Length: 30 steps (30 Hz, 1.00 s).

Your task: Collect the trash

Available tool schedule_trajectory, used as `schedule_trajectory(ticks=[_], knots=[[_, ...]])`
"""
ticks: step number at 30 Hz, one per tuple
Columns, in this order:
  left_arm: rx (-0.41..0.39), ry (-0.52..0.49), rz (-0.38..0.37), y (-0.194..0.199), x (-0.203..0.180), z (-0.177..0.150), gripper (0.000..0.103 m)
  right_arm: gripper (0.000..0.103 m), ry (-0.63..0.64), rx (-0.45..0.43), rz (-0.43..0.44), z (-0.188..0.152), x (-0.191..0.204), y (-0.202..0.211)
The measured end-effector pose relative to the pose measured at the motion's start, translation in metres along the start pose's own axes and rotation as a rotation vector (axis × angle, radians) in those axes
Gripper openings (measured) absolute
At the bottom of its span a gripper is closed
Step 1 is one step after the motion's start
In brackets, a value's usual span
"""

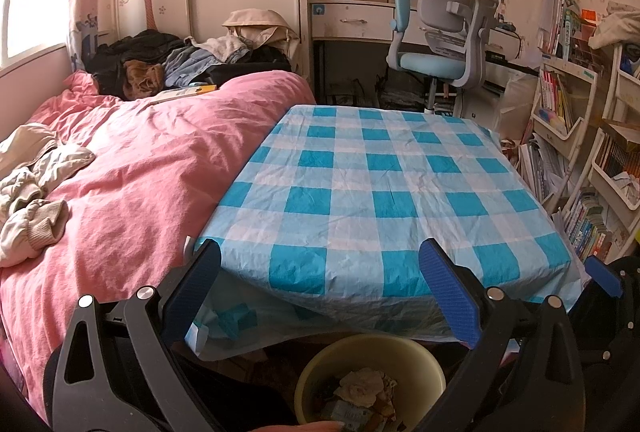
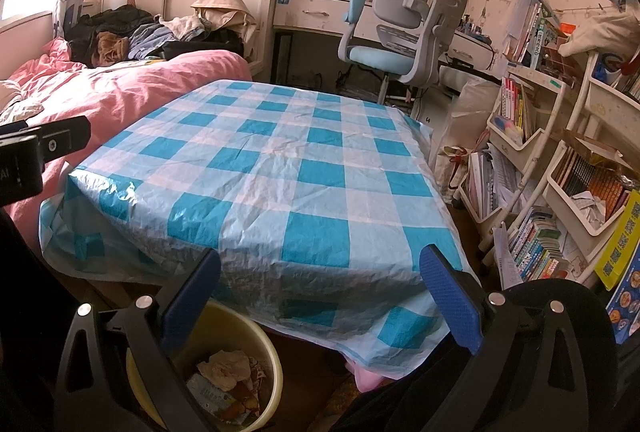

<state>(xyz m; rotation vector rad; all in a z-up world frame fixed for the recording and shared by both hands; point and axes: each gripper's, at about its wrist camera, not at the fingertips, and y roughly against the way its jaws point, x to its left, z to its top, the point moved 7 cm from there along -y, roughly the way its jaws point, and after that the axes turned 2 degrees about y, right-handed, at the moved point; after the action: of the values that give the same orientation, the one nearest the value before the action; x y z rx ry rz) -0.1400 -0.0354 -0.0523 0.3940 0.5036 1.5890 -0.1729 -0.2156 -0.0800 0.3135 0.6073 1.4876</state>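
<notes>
A yellow bin (image 1: 420,360) stands on the floor below the table's near edge, holding crumpled paper (image 1: 360,386) and wrappers. It also shows in the right wrist view (image 2: 264,360), with crumpled paper (image 2: 226,366) inside. The table carries a blue and white checked cloth (image 1: 372,184), also in the right wrist view (image 2: 280,172), with no objects on it. My left gripper (image 1: 320,264) is open and empty above the bin. My right gripper (image 2: 320,268) is open and empty at the table's near edge. The right gripper's blue fingertip (image 1: 604,274) shows at the left view's right edge.
A bed with a pink cover (image 1: 132,160) and piled clothes (image 1: 168,60) lies left of the table. A blue and grey desk chair (image 1: 440,32) stands behind it. Bookshelves (image 2: 560,160) crowded with books stand on the right.
</notes>
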Motion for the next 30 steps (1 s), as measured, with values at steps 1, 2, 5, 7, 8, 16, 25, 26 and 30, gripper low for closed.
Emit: schedule_trajectory(ticks=[1,2,5,7,8,16,25,26,30], knots=[[-0.001,0.001,0.000,-0.0003,0.0005,0.0007,0.096,0.095,0.000,0.000,0.000,0.0010,0.0006,-0.0006],[-0.001,0.001,0.000,-0.0001,0.0002,0.0004,0.096,0.095,0.000,0.000,0.000,0.0005,0.0004,-0.0005],[0.000,0.001,0.000,-0.0009,0.0009,0.0013,0.096,0.095,0.000,0.001,0.000,0.0007,0.0004,-0.0004],[0.000,0.000,0.000,-0.0008,0.0008,0.0013,0.096,0.095,-0.001,0.000,0.000,-0.0001,-0.0003,-0.0001],[0.000,-0.001,0.001,-0.0004,0.0001,0.0006,0.096,0.095,0.000,0.001,0.001,0.0011,0.0005,-0.0007],[0.001,0.000,-0.001,-0.0007,0.0004,0.0012,0.096,0.095,0.003,0.001,0.000,-0.0002,-0.0005,0.0000],[0.004,-0.001,0.001,-0.0006,0.0002,0.0007,0.096,0.095,0.002,0.002,0.000,-0.0002,-0.0004,-0.0002],[0.004,-0.002,0.002,0.0000,-0.0003,0.0000,0.096,0.095,0.002,0.002,0.000,0.0010,0.0005,-0.0006],[0.005,0.001,0.002,-0.0010,0.0003,0.0016,0.096,0.095,0.003,0.002,0.001,0.0005,-0.0001,-0.0004]])
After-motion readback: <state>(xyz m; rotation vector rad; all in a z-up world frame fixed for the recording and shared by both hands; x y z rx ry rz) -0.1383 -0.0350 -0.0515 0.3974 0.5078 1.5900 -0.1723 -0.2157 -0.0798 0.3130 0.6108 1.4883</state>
